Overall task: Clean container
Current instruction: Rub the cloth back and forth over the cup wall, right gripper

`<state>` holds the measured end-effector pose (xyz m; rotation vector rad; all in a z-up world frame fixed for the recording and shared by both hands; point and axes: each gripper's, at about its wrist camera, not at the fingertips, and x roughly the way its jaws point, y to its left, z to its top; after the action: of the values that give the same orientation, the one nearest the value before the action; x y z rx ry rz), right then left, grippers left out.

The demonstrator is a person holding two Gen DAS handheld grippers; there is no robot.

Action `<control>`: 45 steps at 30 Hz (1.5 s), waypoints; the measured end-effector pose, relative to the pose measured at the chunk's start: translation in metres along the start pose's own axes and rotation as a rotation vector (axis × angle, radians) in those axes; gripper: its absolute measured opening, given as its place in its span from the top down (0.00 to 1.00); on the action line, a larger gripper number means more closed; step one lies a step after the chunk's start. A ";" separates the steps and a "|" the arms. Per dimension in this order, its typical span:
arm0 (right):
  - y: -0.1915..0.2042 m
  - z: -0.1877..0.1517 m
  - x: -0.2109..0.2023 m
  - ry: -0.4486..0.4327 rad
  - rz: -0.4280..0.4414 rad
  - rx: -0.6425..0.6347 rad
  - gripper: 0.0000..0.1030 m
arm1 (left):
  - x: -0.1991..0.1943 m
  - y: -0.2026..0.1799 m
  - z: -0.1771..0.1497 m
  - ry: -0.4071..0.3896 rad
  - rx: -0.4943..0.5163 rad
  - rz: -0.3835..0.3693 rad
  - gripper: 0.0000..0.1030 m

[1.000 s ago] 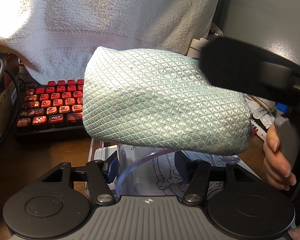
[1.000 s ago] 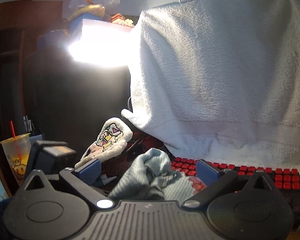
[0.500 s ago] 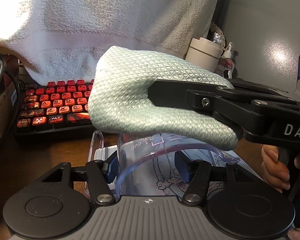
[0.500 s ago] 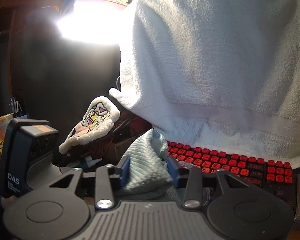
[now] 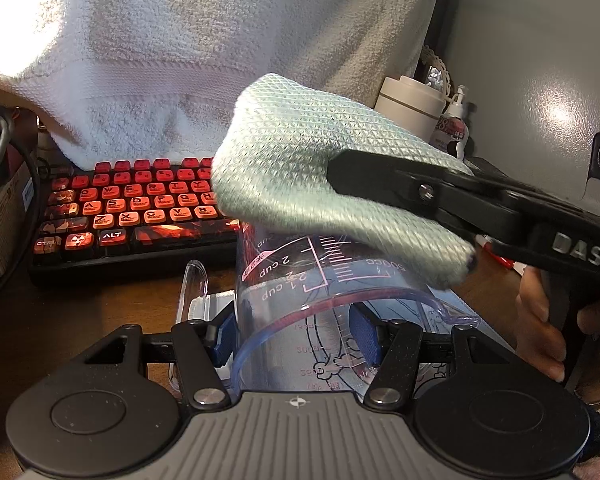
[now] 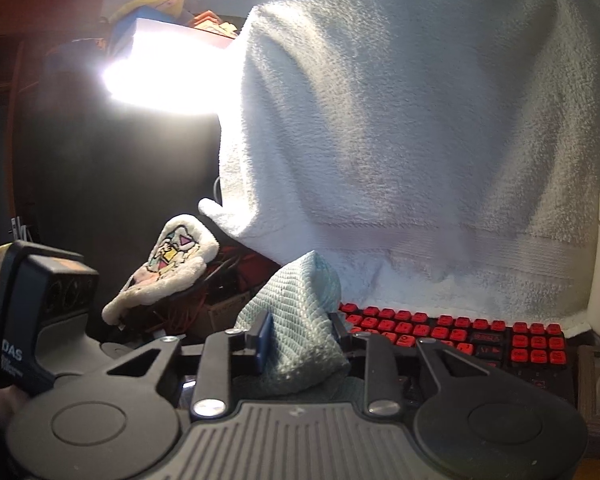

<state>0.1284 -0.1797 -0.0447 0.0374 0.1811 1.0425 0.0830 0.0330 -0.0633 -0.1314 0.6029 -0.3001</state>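
A clear plastic measuring cup with pink and white markings stands on the desk. My left gripper is shut on its near wall. The cup's handle sticks out to the left. My right gripper is shut on a pale green waffle-weave cloth. In the left wrist view the cloth hangs folded over the cup's far rim, held by the right gripper's black fingers coming in from the right.
A black keyboard with red keys lies behind the cup. A big white towel hangs behind it. A white jar and a small pump bottle stand at the back right. A printed paper lies under the cup.
The cloth has moved right and lifted off the cup's mouth, so more of the cup shows. My right gripper has closed on the cloth and pulled back to the right. The left gripper stays still.
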 end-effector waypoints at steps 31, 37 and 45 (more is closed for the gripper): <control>0.011 -0.007 -0.003 -0.016 0.116 -0.018 0.72 | 0.000 0.001 -0.001 -0.002 0.003 0.002 0.44; 0.001 -0.005 -0.001 -0.020 0.027 0.012 0.71 | 0.000 0.000 -0.001 -0.002 0.004 0.003 0.44; -0.007 -0.006 -0.002 -0.020 0.030 0.053 0.70 | 0.000 0.000 -0.002 -0.002 0.002 0.002 0.44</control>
<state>0.1322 -0.1848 -0.0510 0.0987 0.1907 1.0671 0.0824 0.0331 -0.0648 -0.1291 0.6004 -0.2990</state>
